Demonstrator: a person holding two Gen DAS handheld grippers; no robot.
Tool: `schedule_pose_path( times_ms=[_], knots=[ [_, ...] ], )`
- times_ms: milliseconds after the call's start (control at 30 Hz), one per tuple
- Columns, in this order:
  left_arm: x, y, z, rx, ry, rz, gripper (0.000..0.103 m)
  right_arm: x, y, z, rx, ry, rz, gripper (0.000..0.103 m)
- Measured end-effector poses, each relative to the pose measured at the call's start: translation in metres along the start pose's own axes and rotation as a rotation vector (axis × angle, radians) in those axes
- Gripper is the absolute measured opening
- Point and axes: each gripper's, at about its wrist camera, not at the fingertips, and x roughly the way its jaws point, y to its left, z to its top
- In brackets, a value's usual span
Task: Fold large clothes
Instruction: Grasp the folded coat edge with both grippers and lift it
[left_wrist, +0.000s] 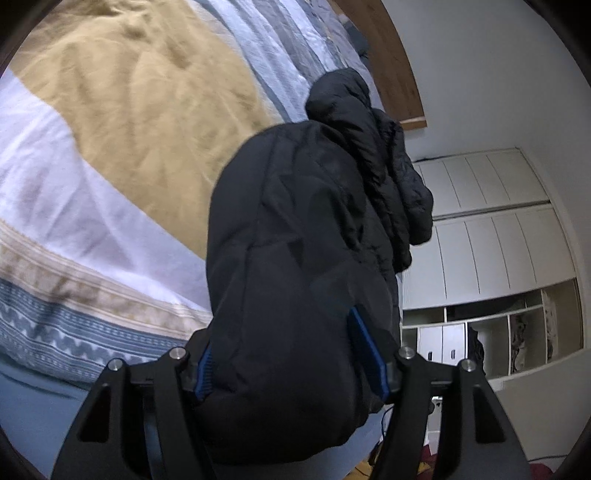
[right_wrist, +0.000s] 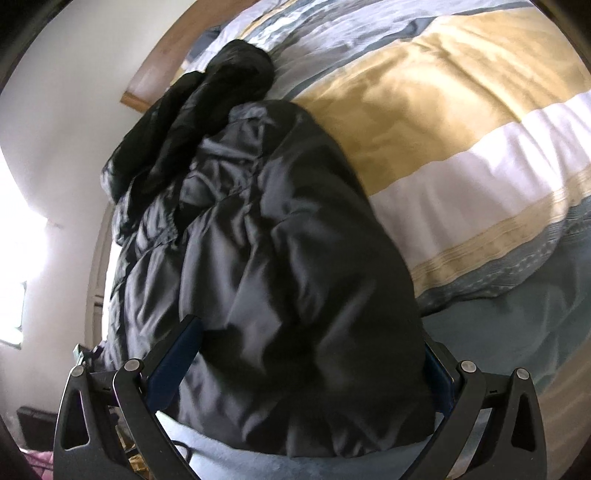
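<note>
Left wrist view: left claw (left_wrist: 291, 363) sits wide apart with a thick fold of the black puffer jacket (left_wrist: 295, 240) bulging between its blue pads (left_wrist: 364, 350). Fabric fills the whole gap and both pads look pressed into it, so it reads as a pinch on a bulky wad (not an empty spread). The jacket runs away from the claw along the bed's side edge, over the striped duvet (left_wrist: 129, 122), toward the wooden headboard (left_wrist: 391, 74). White cupboards (left_wrist: 491, 229) stand beyond the bed.

Right wrist view: right claw (right_wrist: 306, 365) is also spread wide around a fat fold of the same jacket (right_wrist: 280, 258), pads touching it on both sides; it looks pinched. The jacket's near hem sits at the bed's foot-side edge on the blue sheet (right_wrist: 498, 332), with a sleeve or hood bunched at the far end near the headboard (right_wrist: 147, 85).

Risks, as a judgement:
- Slick shell plus springy fill: the wad could slip out of either claw if the grip loosens mid-move.
- Uneven pull from the two claws would skew the fold.
- The jacket lies close to the bed's edge, so it could slide off.
- The bunched far end may unfold and spoil the shape.
</note>
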Motion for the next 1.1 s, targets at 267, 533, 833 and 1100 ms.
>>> schedule_pose_path(
  times_ms=[267,533,833,1100],
  knots=[
    [0.007,-0.007,-0.005,-0.001,0.01,0.018,0.062,0.002,0.002,-0.008,-0.024,0.024,0.105,0.094],
    [0.007,-0.003,-0.004,-0.031,-0.001,0.074,0.062,-0.003,-0.021,-0.01,0.006,-0.012,0.119,0.087],
    [0.013,0.005,0.001,-0.052,0.004,0.105,0.062,0.003,-0.049,0.0,0.026,0.036,0.191,0.095],
    [0.014,0.001,-0.006,-0.039,0.023,0.037,0.062,0.01,-0.041,-0.009,0.04,0.033,0.323,0.068]
  ],
)
